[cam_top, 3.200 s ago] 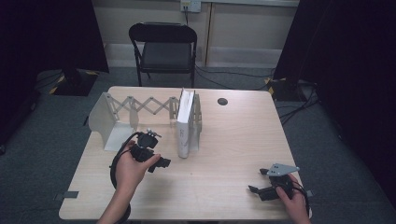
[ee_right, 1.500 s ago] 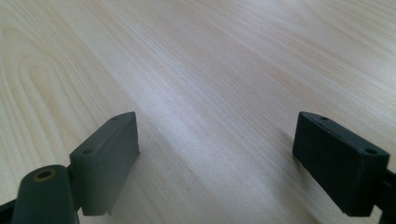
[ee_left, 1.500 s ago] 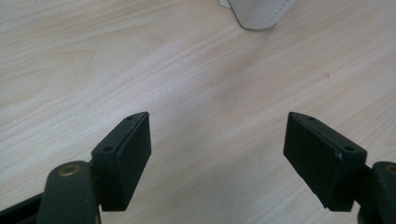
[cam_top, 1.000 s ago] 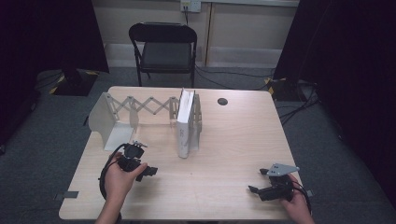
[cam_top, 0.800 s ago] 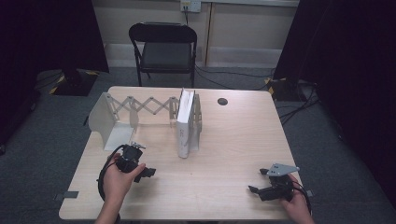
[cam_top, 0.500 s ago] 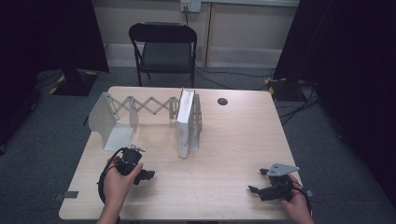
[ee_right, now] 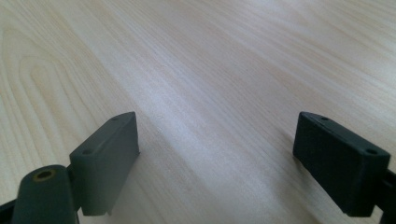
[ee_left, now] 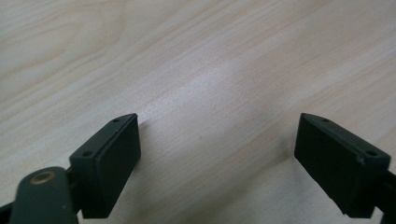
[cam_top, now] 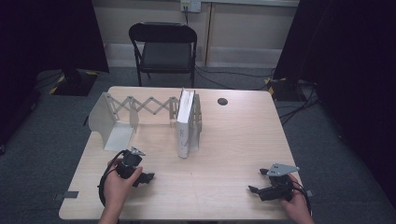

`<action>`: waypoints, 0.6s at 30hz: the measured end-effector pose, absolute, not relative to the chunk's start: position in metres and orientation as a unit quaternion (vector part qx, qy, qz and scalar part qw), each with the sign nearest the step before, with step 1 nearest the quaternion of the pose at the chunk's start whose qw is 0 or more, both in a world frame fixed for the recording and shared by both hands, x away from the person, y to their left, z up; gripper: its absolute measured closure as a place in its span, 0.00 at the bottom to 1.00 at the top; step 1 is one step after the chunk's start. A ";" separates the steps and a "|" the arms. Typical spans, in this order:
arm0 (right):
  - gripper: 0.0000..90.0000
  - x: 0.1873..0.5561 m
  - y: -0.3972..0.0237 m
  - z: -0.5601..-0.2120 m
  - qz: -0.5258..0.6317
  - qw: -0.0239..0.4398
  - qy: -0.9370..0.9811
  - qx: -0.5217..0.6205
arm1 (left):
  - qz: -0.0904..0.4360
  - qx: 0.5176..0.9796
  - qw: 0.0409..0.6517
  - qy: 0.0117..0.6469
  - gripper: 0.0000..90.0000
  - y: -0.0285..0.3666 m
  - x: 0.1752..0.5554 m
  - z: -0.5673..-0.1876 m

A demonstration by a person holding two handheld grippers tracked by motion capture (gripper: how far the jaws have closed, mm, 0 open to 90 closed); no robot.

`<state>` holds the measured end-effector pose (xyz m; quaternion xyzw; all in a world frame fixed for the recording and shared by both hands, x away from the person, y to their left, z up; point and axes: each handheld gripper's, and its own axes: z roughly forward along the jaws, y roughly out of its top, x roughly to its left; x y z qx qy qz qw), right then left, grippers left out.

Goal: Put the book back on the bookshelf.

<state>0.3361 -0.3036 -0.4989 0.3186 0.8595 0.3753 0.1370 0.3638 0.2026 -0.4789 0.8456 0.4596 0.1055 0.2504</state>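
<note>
My left gripper [cam_top: 145, 177] rests low over the table's front left, held in a hand, and it is open. In the left gripper view the left gripper [ee_left: 217, 161] has its jaws wide apart over bare wood, nothing between them. At the front right, a hand holds my right gripper [cam_top: 253, 189] on the table, open. The right gripper [ee_right: 217, 163] likewise shows spread jaws over bare wood. A white book [cam_top: 185, 125] stands upright at the table's middle, against the right end of a grey expanding rack [cam_top: 140, 106].
The rack's left end plate [cam_top: 101, 116] stands near the table's left edge. A round dark grommet [cam_top: 222, 101] sits at the back right of the wooden table [cam_top: 233, 140]. A black folding chair [cam_top: 163, 49] stands behind the table. Cables trail from both grippers.
My left gripper has drawn back from near the book toward the front left of the table and lowered. The right gripper has stayed put.
</note>
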 end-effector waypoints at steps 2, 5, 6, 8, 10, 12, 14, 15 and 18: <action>0.16 0.336 -0.304 -0.499 0.375 0.137 0.860 0.319 | 0.104 0.851 0.257 0.447 0.07 0.201 0.363 -0.482; 0.16 0.336 -0.304 -0.499 0.375 0.137 0.860 0.319 | 0.108 0.853 0.256 0.441 0.02 0.200 0.362 -0.484; 0.16 0.336 -0.304 -0.499 0.375 0.137 0.860 0.319 | 0.108 0.856 0.256 0.437 0.02 0.200 0.362 -0.484; 0.16 0.336 -0.304 -0.499 0.375 0.137 0.860 0.319 | 0.116 0.860 0.251 0.429 0.00 0.199 0.362 -0.485; 0.16 0.336 -0.304 -0.499 0.375 0.137 0.860 0.319 | 0.117 0.858 0.254 0.430 0.00 0.199 0.363 -0.486; 0.16 0.336 -0.304 -0.499 0.375 0.137 0.859 0.319 | 0.119 0.859 0.254 0.428 0.00 0.200 0.363 -0.486; 0.16 0.336 -0.304 -0.499 0.375 0.137 0.860 0.319 | 0.123 0.857 0.263 0.426 0.00 0.201 0.364 -0.487; 0.16 0.336 -0.304 -0.499 0.375 0.137 0.860 0.319 | 0.122 0.857 0.265 0.425 0.00 0.202 0.365 -0.487; 0.16 0.336 -0.304 -0.499 0.375 0.137 0.860 0.319 | 0.123 0.859 0.266 0.421 0.00 0.203 0.365 -0.488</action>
